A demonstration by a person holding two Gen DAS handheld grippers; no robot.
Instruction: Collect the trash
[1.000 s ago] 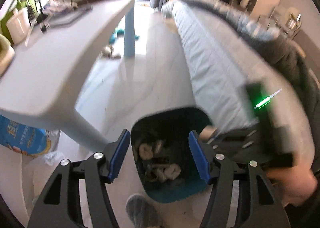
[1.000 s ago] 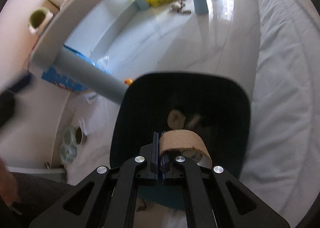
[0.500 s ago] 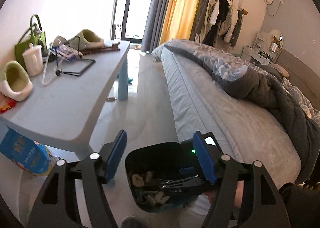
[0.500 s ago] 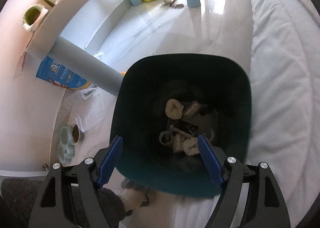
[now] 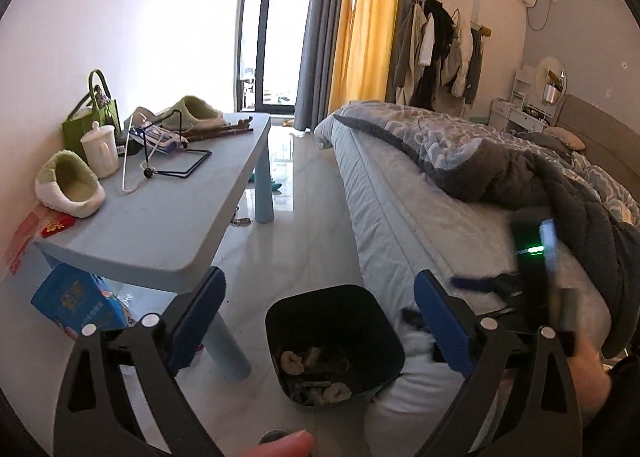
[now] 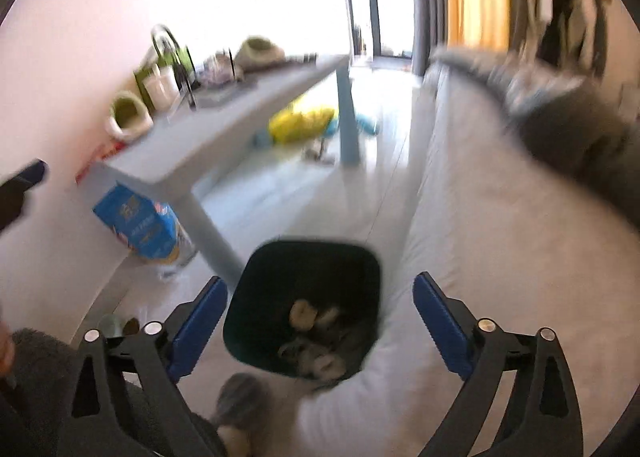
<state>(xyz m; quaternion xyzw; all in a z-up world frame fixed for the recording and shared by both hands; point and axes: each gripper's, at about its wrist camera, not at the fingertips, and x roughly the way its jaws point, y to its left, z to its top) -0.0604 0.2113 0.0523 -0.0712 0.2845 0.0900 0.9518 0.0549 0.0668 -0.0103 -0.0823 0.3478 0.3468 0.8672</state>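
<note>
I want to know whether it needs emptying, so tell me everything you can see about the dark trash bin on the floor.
The dark trash bin is a rounded-square, open-topped container, seemingly plastic, blackish with a teal tinge. It stands upright on the pale floor between the light blue table's leg and the bed's edge, pressing against white bedding. No lid shows. Crumpled brownish and beige scraps cover only its bottom, so it looks far from full. Neither gripper touches it.

Pale blue table point(image 5: 168, 213) faces a bed point(image 5: 420, 193) (rumpled blanket); bright window point(image 5: 276, 17) beyond.

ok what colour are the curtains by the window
Yellow curtain beside a grey one, clearest in the left wrist view.
</note>
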